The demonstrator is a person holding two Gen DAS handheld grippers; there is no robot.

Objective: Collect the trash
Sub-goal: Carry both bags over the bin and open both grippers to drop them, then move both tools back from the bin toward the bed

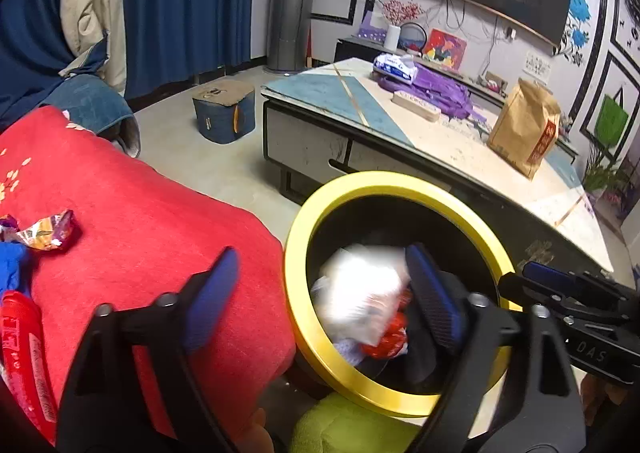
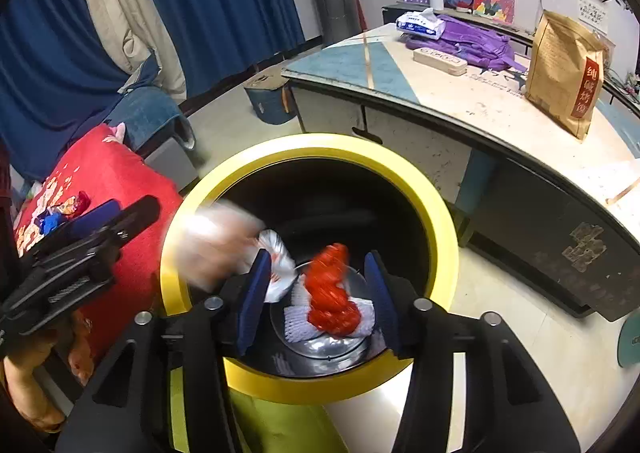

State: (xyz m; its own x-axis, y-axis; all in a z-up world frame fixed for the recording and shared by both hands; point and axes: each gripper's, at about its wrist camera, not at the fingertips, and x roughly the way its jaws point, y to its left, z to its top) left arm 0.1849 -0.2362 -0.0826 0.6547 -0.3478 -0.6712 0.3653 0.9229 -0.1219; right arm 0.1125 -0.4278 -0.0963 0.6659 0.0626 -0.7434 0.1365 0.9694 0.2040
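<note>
A black bin with a yellow rim (image 1: 304, 237) (image 2: 440, 213) stands on the floor beside a red cushion (image 1: 152, 221). My left gripper (image 1: 320, 281) is open above the bin's left edge; a blurred white wrapper (image 1: 360, 293) (image 2: 216, 245) is in mid-air between its fingers, over the bin. My right gripper (image 2: 316, 289) is open over the bin mouth. Red netting (image 2: 332, 293) and white foam mesh (image 2: 296, 321) lie at the bin's bottom. A crumpled candy wrapper (image 1: 50, 231) (image 2: 72, 205) lies on the cushion. A red tube (image 1: 24, 337) lies at the cushion's near left.
A low coffee table (image 1: 460, 141) (image 2: 460, 105) stands behind the bin, holding a brown paper bag (image 1: 524, 125), purple cloth (image 1: 440, 89) and a tissue pack (image 1: 394, 67). A blue box (image 1: 224, 113) sits on the floor. A green cushion (image 1: 344, 429) lies below the bin.
</note>
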